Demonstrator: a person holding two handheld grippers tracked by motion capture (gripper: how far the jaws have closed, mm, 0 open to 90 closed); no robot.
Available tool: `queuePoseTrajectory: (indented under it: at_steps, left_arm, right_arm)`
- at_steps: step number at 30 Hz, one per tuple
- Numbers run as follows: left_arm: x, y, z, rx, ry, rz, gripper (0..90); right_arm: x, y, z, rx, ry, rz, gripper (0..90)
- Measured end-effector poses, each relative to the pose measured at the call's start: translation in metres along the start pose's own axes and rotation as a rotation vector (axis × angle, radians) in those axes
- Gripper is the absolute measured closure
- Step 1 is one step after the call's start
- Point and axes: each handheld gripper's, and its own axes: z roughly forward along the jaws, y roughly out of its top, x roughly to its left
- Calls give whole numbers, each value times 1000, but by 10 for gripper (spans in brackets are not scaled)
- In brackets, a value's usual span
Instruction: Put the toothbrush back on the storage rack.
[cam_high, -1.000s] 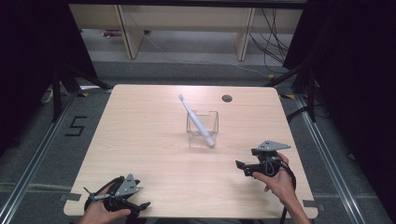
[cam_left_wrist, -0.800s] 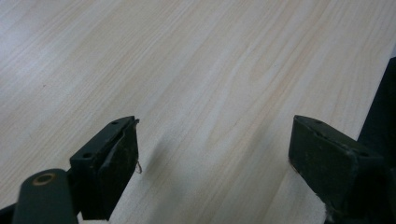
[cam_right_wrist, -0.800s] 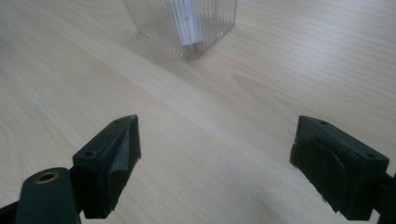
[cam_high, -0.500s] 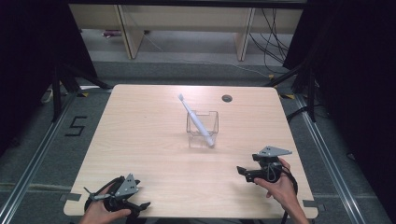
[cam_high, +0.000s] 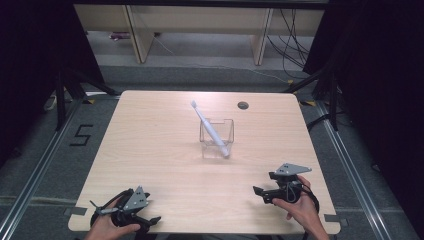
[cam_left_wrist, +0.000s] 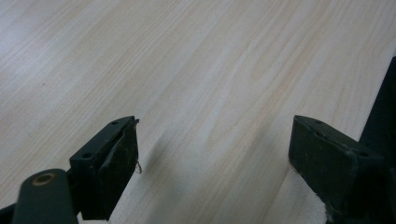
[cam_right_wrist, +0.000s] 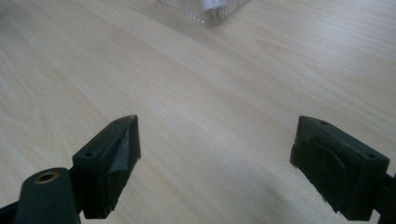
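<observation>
Toothbrush (cam_high: 210, 129) leans in the clear box (cam_high: 217, 138) in the high view; both grippers, left gripper (cam_left_wrist: 212, 158) and right gripper (cam_right_wrist: 215, 161), gape empty.

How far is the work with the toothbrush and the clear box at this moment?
Done: the toothbrush leans in the clear box at the table centre. In hand: nothing; the left gripper and right gripper are open near the front edge. Left: nothing visible to finish.

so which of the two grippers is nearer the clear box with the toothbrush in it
The right gripper: it sits closer to the clear square plastic box holding the white toothbrush, and its view catches the box's base. The left gripper rests at the table's near-left corner.
</observation>
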Motion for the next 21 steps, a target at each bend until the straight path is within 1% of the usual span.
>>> queuePoseTrajectory:
  at_steps: [1, 2, 3, 4, 5, 6, 7, 8, 9, 10, 11, 12, 13, 14, 15, 16, 17, 18, 19, 21]
  left_arm:
    - [1, 1, 0, 12, -1, 4, 155]
    - [1, 1, 0, 12, -1, 4, 156]
    - [1, 1, 0, 11, -4, 2, 156]
    - [1, 0, 0, 5, -1, 1, 155]
    - [0, 0, 1, -6, -3, -2, 155]
    - [1, 0, 1, -7, -1, -2, 155]
    - [0, 0, 1, -9, 1, -3, 155]
    - [1, 0, 1, -8, -1, -1, 155]
    - [0, 0, 0, -11, 0, -3, 155]
    - [0, 0, 0, -10, -1, -2, 155]
    - [0, 0, 0, -11, 0, -2, 155]
    - [0, 0, 0, -11, 1, -2, 155]
    - [0, 0, 0, -11, -1, -3, 155]
    - [0, 0, 1, -16, 0, -6, 155]
    - [0, 0, 1, -11, -3, -4, 155]
    - [0, 0, 1, -10, -1, -3, 155]
    - [0, 0, 1, -10, -2, -4, 155]
    - [0, 0, 1, -10, -3, -3, 155]
    - [0, 0, 2, -10, -4, -4, 155]
    - [0, 0, 2, -9, -4, -3, 155]
  right_arm:
    - [0, -2, 0, 9, -7, -32, 161]
    - [0, -2, 0, 9, -7, -32, 161]
    - [3, -3, 0, 16, -8, -13, 161]
    - [3, -4, 0, 25, -4, -30, 161]
    - [4, -5, 0, 30, 10, -22, 161]
    - [4, -5, 0, 33, 10, -30, 161]
    - [6, -7, -1, 46, 7, -26, 161]
    - [6, -7, -1, 46, 7, -26, 161]
    - [6, -8, -1, 54, 2, -45, 161]
    - [6, -10, -1, 67, -1, -54, 162]
    - [9, -11, -1, 71, 2, -25, 162]
    - [9, -11, -1, 66, 8, -37, 162]
    - [11, -13, -2, 86, 13, -23, 162]
    - [10, -14, -2, 86, 16, -45, 162]
    - [10, -15, -2, 97, 16, -52, 161]
    - [11, -17, -1, 95, 7, -54, 162]
    - [10, -16, -2, 109, 4, -71, 162]
    - [10, -17, -1, 78, -9, -93, 162]
    - [10, -18, -2, 74, -13, -89, 162]
    - [12, -19, -5, 91, -5, -63, 162]
